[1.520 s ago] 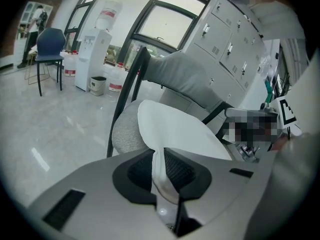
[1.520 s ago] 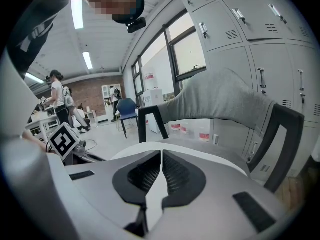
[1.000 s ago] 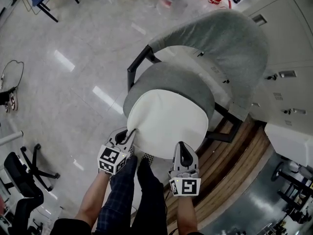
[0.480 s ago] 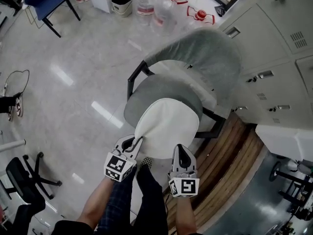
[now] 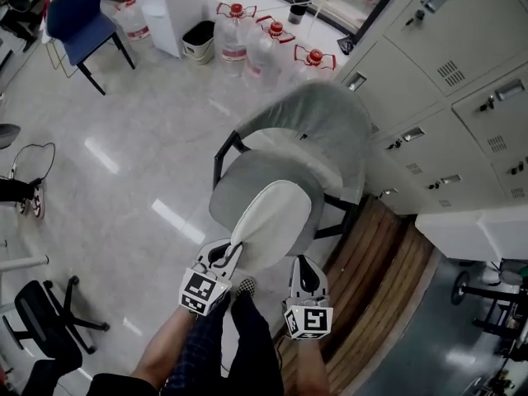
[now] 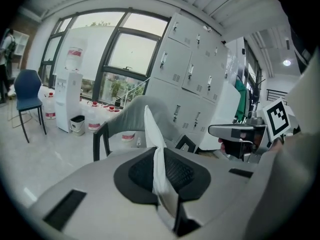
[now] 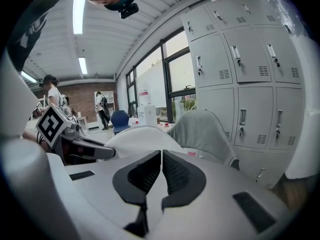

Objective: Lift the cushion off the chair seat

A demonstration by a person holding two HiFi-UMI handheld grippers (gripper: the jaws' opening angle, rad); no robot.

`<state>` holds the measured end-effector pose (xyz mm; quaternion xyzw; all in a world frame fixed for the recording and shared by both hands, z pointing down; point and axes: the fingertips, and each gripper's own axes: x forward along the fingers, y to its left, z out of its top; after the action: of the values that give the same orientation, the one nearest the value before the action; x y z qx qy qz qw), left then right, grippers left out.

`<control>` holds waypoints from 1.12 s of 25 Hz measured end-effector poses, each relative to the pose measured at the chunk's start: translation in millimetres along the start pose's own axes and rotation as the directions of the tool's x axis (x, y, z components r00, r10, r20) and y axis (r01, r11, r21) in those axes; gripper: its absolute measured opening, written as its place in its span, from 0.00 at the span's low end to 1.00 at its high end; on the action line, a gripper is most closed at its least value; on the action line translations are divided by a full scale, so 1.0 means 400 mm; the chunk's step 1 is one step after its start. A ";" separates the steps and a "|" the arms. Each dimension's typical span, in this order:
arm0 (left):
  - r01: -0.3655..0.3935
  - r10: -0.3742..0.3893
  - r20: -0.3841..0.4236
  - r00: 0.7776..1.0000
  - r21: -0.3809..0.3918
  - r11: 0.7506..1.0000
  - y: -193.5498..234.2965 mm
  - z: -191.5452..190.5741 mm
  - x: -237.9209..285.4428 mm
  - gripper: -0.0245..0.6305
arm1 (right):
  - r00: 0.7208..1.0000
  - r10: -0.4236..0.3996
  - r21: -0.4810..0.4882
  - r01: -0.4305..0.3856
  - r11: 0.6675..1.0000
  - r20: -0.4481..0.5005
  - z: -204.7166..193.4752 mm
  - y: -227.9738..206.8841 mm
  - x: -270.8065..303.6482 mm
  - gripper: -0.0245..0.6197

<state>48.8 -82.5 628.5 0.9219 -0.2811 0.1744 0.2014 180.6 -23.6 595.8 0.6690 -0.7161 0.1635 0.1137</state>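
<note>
Grey fabric chair with a black frame (image 5: pixel 330 122) serves as landmark. Behind it are clear water bottles with red caps (image 5: pixel 233 35) and a white bin (image 5: pixel 199 38). Right of it are grey metal lockers (image 5: pixel 450 64) and a brown wooden floor strip (image 5: pixel 375 271). Far to its left is a blue chair (image 5: pixel 78 23). Legs in dark checked trousers (image 5: pixel 231 337) stand at its front edge.

White oval cushion (image 5: pixel 272 217) sits over the front of the seat, tipped steeply on edge, long axis running from the grippers toward the backrest. Left gripper (image 5: pixel 227 250) is clenched on the cushion's near rim, with fabric bunched between the pads. Right gripper (image 5: pixel 304 264) has its pads pressed together beside the rim, and no fabric shows between them.
</note>
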 end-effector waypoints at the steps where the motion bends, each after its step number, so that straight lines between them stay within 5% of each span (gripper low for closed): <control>1: -0.002 0.002 0.004 1.000 0.006 1.000 -0.006 0.015 -0.014 0.11 | 1.000 0.002 -0.007 -0.002 1.000 0.007 0.017 0.005 -0.009 0.09; 28: -0.139 0.109 0.195 0.975 0.149 0.979 -0.151 0.521 -0.554 0.10 | 0.986 0.075 -0.106 -0.060 0.993 0.150 0.535 0.234 -0.316 0.09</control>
<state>-45.4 -35.2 336.9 0.9281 -0.3408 0.1220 0.0874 109.5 14.7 342.8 0.6483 -0.7523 0.0789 0.0864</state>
